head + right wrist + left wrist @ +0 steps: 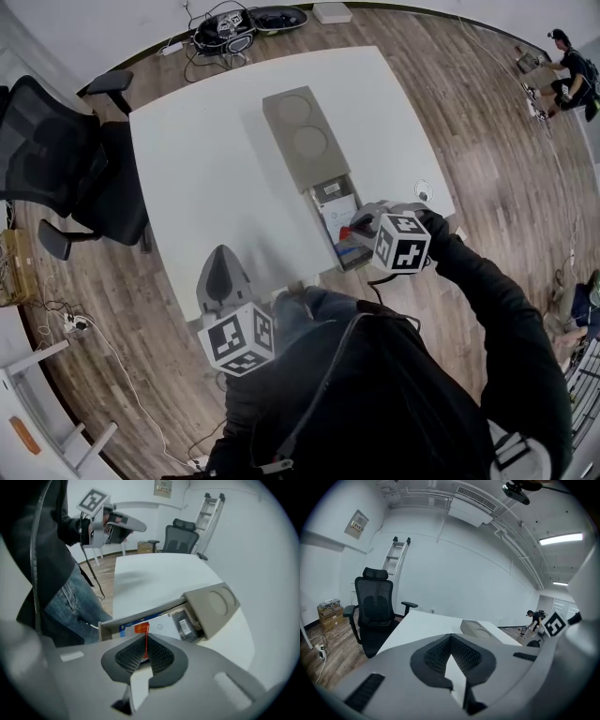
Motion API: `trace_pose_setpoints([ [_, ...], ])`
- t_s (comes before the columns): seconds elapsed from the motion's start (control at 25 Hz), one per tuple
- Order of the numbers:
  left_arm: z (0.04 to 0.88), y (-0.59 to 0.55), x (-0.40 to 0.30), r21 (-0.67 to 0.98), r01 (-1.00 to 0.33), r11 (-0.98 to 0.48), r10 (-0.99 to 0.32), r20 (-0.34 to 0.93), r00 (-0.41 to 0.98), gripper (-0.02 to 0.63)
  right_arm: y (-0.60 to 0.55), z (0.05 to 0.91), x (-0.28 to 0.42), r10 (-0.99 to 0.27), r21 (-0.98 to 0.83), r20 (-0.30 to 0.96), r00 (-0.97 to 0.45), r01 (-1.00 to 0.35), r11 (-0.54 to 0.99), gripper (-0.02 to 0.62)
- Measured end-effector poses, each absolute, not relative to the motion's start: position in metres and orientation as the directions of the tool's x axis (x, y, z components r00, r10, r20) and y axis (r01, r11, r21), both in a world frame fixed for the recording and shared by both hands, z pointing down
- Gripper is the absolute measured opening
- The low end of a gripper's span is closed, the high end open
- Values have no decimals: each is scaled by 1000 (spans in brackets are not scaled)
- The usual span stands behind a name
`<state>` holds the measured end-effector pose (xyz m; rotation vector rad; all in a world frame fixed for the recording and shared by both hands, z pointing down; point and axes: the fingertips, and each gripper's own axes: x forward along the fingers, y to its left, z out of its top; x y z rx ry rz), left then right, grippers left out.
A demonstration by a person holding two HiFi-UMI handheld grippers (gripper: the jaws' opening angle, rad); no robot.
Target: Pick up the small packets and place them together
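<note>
One thin orange-red packet (146, 645) is pinched edge-on between the closed jaws of the right tool (146, 635), which points steeply down just above the open end of a grey case (213, 605). The left tool (451, 640) has its jaws closed on nothing and hangs near the person's body, off the near edge of the white surface (206, 159), well apart from the case.

Below the right tool, the case's open compartment (322, 228) holds more packets lying flat: a blue-printed packet (126, 628) at the near wall, a white packet (165, 625) in the middle and a dark packet (183, 626) with a pale label by the lid. The lid, with two round recesses, covers the far part, so anything beneath it is hidden.

By my reading the task is barely begun: one packet is in the grip, at least three lie in the compartment, and none sit grouped on the bare surface. Whether the held packet is leaving the compartment or joining it cannot be told. Beyond the surface stands an office chair (182, 534).
</note>
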<state>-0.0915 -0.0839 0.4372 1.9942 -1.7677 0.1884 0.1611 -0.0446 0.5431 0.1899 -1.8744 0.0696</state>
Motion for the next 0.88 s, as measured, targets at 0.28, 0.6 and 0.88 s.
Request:
trace_pose_setpoints([
  [0.28, 435, -78, -97, 264, -963, -43, -903, 401, 151, -2, -171, 471, 168, -313, 68, 829, -464, -472, 879, 11],
  [0.6, 440, -75, -125, 245, -968, 49, -900, 431, 64, -2, -305, 459, 158, -411, 49, 786, -462, -617, 786, 9],
  [0.88, 434, -75, -134, 240, -967, 89, -892, 451, 30, -2, -360, 481, 145, -377, -47, 819, -434, -705, 708, 9],
])
